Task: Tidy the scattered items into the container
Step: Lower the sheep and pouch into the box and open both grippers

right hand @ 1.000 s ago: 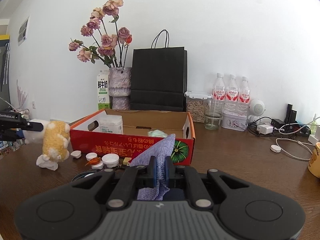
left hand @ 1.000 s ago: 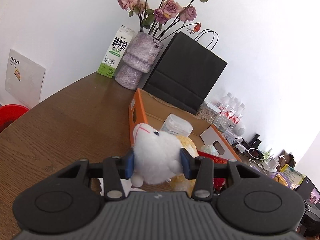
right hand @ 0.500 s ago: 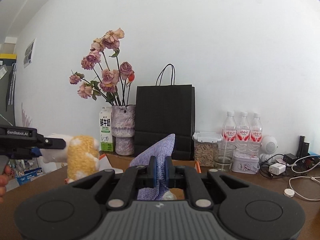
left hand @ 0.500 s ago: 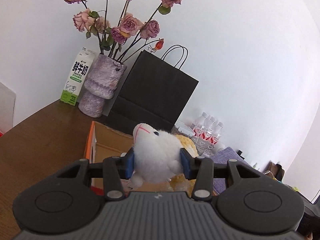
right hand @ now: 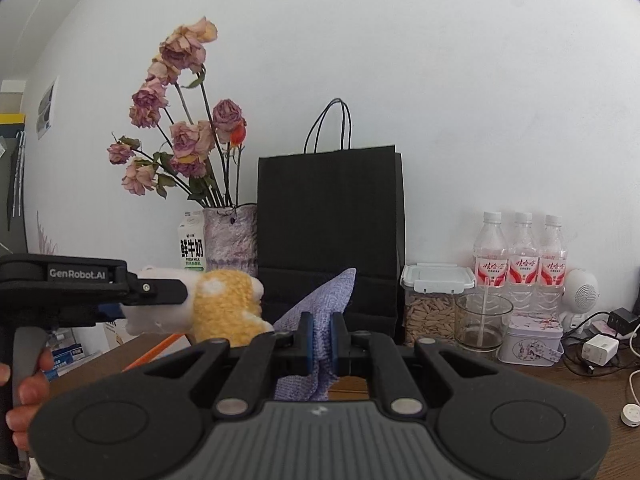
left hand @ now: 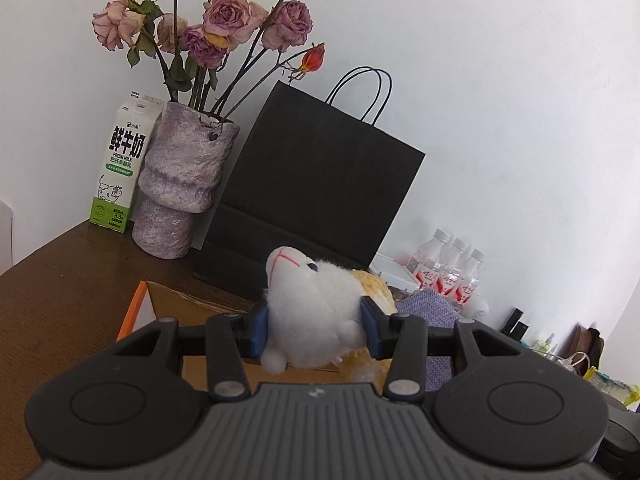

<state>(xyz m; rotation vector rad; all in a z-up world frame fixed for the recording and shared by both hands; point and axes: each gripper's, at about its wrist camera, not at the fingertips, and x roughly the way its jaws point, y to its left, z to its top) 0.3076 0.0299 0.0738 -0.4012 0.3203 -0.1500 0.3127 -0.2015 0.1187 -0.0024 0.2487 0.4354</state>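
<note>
A dark wooden table (left hand: 60,300) carries a milk carton (left hand: 120,168), a purple vase (left hand: 180,184), a black paper bag (left hand: 320,184), a cardboard box (left hand: 138,312), three water bottles (right hand: 520,252) and a glass (right hand: 482,322).

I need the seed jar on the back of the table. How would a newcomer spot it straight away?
Find the tall black paper bag against the white wall. Immediately to its right stands the seed jar, with three water bottles further right behind a glass cup. It is the only clear, square container with a white clip-on lid, and is part filled with pale brown seeds.
</note>
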